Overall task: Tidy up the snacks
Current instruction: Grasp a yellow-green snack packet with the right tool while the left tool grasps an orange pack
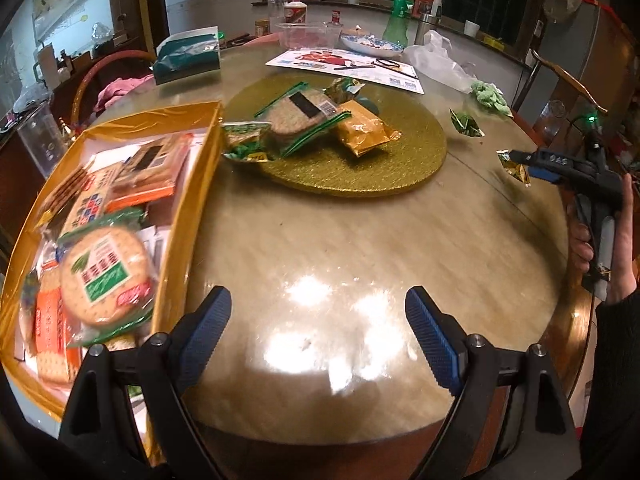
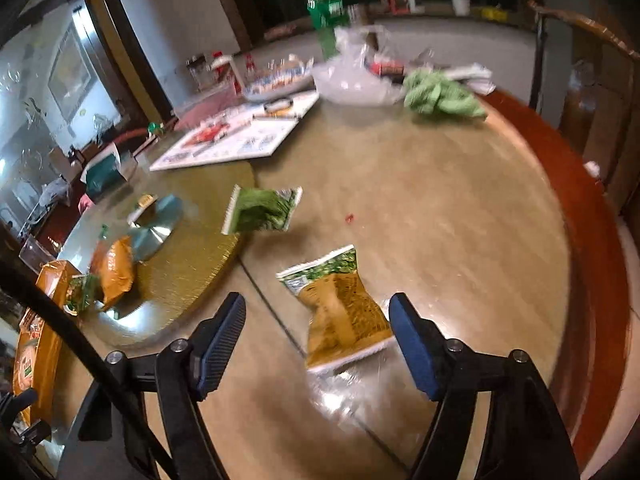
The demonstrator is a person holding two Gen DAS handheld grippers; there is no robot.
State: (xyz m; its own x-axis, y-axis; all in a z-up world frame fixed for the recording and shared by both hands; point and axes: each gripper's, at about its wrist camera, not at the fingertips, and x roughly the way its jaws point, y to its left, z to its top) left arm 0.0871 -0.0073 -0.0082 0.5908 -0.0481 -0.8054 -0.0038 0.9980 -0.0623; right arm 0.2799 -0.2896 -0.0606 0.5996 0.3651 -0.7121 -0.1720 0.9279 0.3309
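The landmark is the round gold turntable in the middle of the counter. On it lies a small heap of snacks: a round cracker pack in a green-edged wrapper, an orange packet against its right side, and a green packet overhanging the turntable's left edge. What lies under the heap is hidden.

Left of the turntable, touching the green packet, stands a gold box already loaded with cracker packs and orange cartons; its near end is cut off behind the left gripper, and the printing on the packs is too blurred to read. That gripper hangs over bare counter in front of the turntable, its blue fingers spread wide with nothing between them.

Right of the turntable, two small packets lie on the counter: a green one just beside the rim, and a gold-and-green one nearer the counter edge. The right gripper has its fingers apart either side of this second packet; motion blur makes it unclear whether the right finger touches the wrapper. Beyond the turntable, a printed sheet and a green bottle are soft and indistinct.
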